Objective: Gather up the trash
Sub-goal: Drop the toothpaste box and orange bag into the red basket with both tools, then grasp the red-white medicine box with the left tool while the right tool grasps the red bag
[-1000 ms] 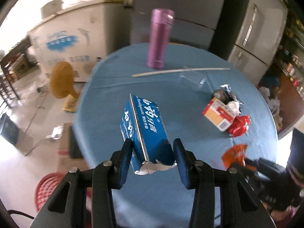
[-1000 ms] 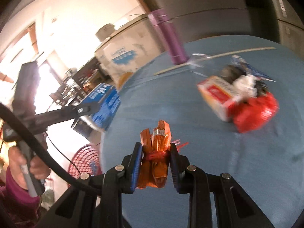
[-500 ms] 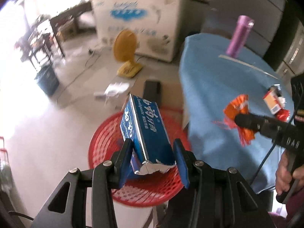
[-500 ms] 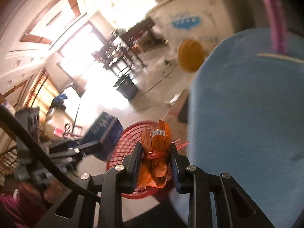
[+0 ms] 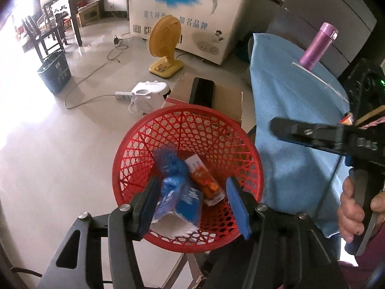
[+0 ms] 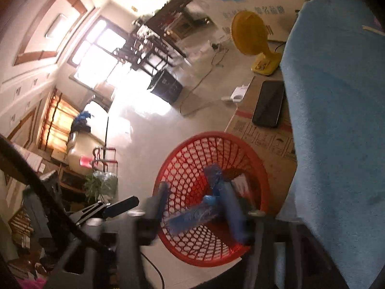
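Above the red mesh basket (image 5: 134,130), both grippers' fingers are opening — the blue toothpaste box (image 5: 179,198) drops between the left gripper (image 5: 192,203)'s pads, unpressed; it could snag there.

Looks like a lived-in home, a dining room or the back room of a small family shop. Far off, a white chest freezer (image 5: 185,16) with blue lettering against the wall, tall grey cabinet doors (image 5: 320,16) to its right. Far left, a dark wooden table and chairs (image 5: 60,21) by a bright window. On the pale tiled floor (image 5: 48,144), a yellow desk fan (image 5: 164,45), a white power strip (image 5: 122,94) with trailing cords, a dark bin (image 5: 54,74) and a flattened cardboard box (image 5: 228,101). Near, a red plastic wastebasket (image 5: 134,159) beside a table under a blue cloth (image 5: 288,91), a purple flask (image 5: 317,43) standing on it. Seen from the right wrist, a potted plant (image 6: 101,185) near left.
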The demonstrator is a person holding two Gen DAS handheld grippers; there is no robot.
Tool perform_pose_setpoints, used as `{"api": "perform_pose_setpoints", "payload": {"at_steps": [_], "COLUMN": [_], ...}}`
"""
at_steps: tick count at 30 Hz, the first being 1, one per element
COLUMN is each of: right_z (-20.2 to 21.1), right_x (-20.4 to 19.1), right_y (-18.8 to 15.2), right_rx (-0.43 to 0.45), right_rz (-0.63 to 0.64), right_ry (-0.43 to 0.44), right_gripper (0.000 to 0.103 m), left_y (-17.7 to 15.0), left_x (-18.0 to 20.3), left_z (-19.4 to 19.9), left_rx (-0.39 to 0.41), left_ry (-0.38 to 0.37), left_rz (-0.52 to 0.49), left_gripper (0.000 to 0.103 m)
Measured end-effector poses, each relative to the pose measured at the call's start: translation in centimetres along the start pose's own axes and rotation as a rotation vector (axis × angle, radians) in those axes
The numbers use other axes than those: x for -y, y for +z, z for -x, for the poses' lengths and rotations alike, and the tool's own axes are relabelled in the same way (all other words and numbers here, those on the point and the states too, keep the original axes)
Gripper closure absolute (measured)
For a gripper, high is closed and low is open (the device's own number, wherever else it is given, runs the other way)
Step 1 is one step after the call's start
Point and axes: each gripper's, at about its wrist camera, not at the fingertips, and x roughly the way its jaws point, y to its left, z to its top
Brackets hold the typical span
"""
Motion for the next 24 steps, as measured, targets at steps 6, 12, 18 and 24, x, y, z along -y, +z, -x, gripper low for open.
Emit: {"api": "perform_pose_setpoints", "payload": {"at_steps": [6,12,18,24], "right_z": [3.7,10.4,18.7,26.5], "right_x": [0.6,2.9,7.7,14.1], "right_y": [-0.4,-2.3,-5.2,-9.4], "right_rx": [0.113,0.238,0.378,0.517], "right_rz": [0.011,-0.005,-0.11,-0.311], "right_ry": [-0.03,-0.098,-0.168,-0.233], "right_gripper": [0.043,0.043,0.043,0.043], "left_y": [0.7,1.8,2.7,3.6], "left_x": [0.9,6.0,13.6,21.4], "left_z": [0.7,0.1,0.4,0.5], "left_rx": [0.025,0.021,0.034,0.026], "left_ry": [-0.021,-0.061,-0.123,-0.185], "left_rz": [-0.003,-0.114,-0.265,-0.406], "left_gripper": [0.045,0.044,0.043,0.041]}}
